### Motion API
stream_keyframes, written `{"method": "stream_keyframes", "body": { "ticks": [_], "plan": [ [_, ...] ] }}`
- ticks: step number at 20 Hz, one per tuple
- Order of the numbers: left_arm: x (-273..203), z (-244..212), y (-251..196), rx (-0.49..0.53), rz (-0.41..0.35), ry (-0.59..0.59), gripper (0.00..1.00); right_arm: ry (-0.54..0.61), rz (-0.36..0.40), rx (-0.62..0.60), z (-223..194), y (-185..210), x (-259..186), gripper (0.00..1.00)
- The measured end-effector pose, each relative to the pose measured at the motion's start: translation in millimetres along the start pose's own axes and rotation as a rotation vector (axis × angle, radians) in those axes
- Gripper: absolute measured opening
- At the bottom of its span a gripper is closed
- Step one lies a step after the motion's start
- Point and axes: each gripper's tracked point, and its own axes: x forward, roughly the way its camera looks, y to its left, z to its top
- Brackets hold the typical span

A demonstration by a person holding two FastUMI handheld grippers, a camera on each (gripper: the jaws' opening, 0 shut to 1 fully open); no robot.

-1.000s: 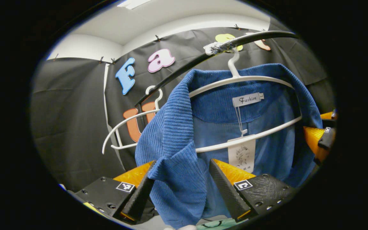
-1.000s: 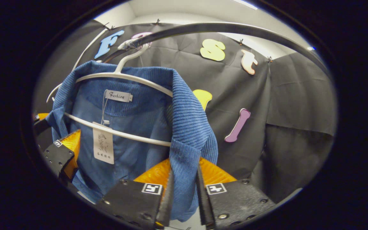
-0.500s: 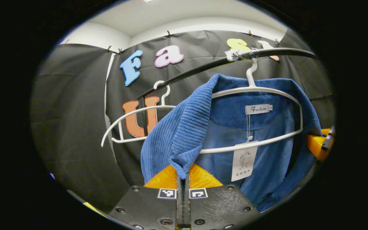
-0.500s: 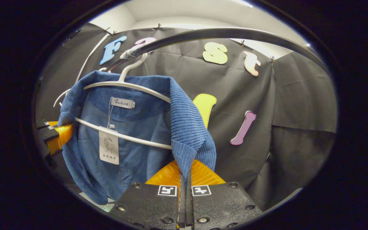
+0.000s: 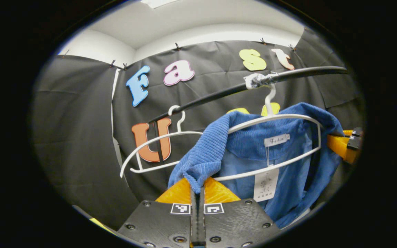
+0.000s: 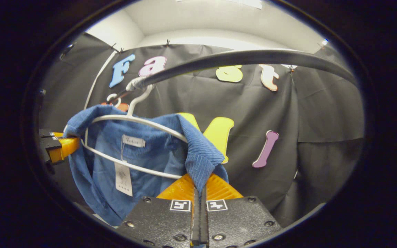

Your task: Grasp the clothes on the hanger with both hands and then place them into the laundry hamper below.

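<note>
Since the earlier frames, both collar edges have been drawn down off the white hanger (image 5: 274,119), the landmark on the black rail (image 5: 302,72). Left of it, the left hand-held gripper (image 5: 197,193) is clamped on the blue garment (image 5: 288,179). Right of it, the right hand-held gripper (image 6: 198,191) pinches the opposite edge. Pull both evenly downward, clearing the hanger's shoulders.

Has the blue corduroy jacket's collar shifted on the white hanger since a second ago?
Yes. The blue corduroy jacket has slid downward; the white hanger's top bar now shows bare.
</note>
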Motion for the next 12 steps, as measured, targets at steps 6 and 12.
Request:
{"method": "stream_keyframes", "body": {
  "ticks": [6, 12],
  "plan": [
    [2, 8, 10, -0.059, -0.055, -0.025, 0.03, -0.114, 0.147, 0.166, 17, 6, 6, 0.04],
    [8, 14, 18, -0.096, -0.085, -0.024, 0.0, -0.122, 0.268, 0.382, 8, 29, 10, 0.04]
  ]
}}
